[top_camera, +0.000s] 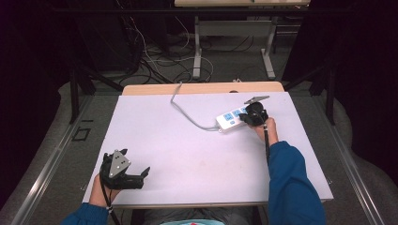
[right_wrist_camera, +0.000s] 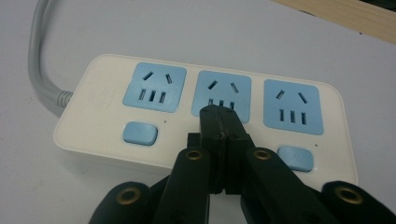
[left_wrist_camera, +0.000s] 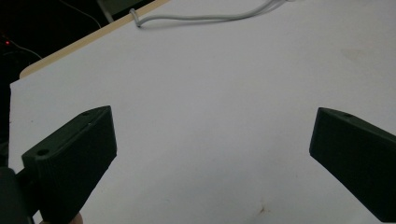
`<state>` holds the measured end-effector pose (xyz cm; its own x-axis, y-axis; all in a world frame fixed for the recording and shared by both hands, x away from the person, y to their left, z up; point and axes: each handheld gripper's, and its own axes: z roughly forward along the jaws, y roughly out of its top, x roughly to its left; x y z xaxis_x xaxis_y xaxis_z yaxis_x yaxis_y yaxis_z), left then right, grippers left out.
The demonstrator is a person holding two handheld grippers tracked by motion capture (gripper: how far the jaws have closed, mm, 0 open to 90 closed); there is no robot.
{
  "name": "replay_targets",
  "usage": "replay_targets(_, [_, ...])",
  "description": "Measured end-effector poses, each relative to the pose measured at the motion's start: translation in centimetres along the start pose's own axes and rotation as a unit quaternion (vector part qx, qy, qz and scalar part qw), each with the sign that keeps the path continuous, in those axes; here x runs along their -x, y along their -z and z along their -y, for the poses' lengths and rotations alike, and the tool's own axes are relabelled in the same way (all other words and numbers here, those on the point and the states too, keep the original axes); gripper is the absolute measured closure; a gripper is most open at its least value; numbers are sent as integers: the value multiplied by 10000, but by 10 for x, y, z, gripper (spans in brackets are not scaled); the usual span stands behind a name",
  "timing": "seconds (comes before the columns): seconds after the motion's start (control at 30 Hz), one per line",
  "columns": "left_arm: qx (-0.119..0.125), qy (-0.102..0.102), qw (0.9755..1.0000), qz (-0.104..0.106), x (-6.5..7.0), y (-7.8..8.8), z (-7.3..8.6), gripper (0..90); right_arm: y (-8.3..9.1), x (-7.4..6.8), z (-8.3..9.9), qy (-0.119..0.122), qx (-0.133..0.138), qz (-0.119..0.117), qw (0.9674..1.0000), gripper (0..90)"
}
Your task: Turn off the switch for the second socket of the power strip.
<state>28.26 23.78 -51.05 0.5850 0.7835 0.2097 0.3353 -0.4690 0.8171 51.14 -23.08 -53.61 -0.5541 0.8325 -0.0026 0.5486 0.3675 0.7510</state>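
Note:
A white power strip (top_camera: 227, 120) with three blue sockets lies at the far right of the white table (top_camera: 187, 150). Its grey cable (top_camera: 187, 116) runs back over the table's far edge. My right gripper (top_camera: 249, 117) is shut with nothing held. In the right gripper view its tips (right_wrist_camera: 219, 115) sit against the lower edge of the middle socket (right_wrist_camera: 223, 88) of the power strip (right_wrist_camera: 102, 112), hiding that socket's button. The blue buttons of the left socket (right_wrist_camera: 140, 134) and the right socket (right_wrist_camera: 295, 157) are visible. My left gripper (top_camera: 143, 177) rests open at the near left, jaws wide apart (left_wrist_camera: 212, 126) over bare table.
The wooden far edge of the table (top_camera: 202, 88) shows behind the white sheet. The grey cable (left_wrist_camera: 201, 17) curls near that edge. Tangled floor cables (top_camera: 155, 61) and the metal legs of another table (top_camera: 197, 47) stand beyond. A small stain (left_wrist_camera: 262, 208) marks the sheet near my left gripper.

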Motion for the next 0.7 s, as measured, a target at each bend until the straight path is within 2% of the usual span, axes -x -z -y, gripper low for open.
replay_targets(0.1, [-7, 1, 10000, 0, 0, 0, 0, 6, 0, 0, 0, 51, -22, 46, 10000, 900])
replay_targets(0.17, [-1, 7, 10000, 1, 0, 0, 0, 6, 0, -1, 0, -22, -22, 17, 10000, 900])
replay_targets(0.3, [6, 8, 10000, 10, 0, 0, 0, 6, 0, 0, 0, 53, -20, 45, 10000, 900])
replay_targets(0.37, [-1, 6, 10000, 6, 0, 0, 0, 6, 0, 0, 0, -9, -7, 6, 10000, 900])
replay_targets(0.7, [-2, -2, 10000, 9, 0, 0, 0, 6, 0, -1, -1, 93, -29, 38, 9999, 900])
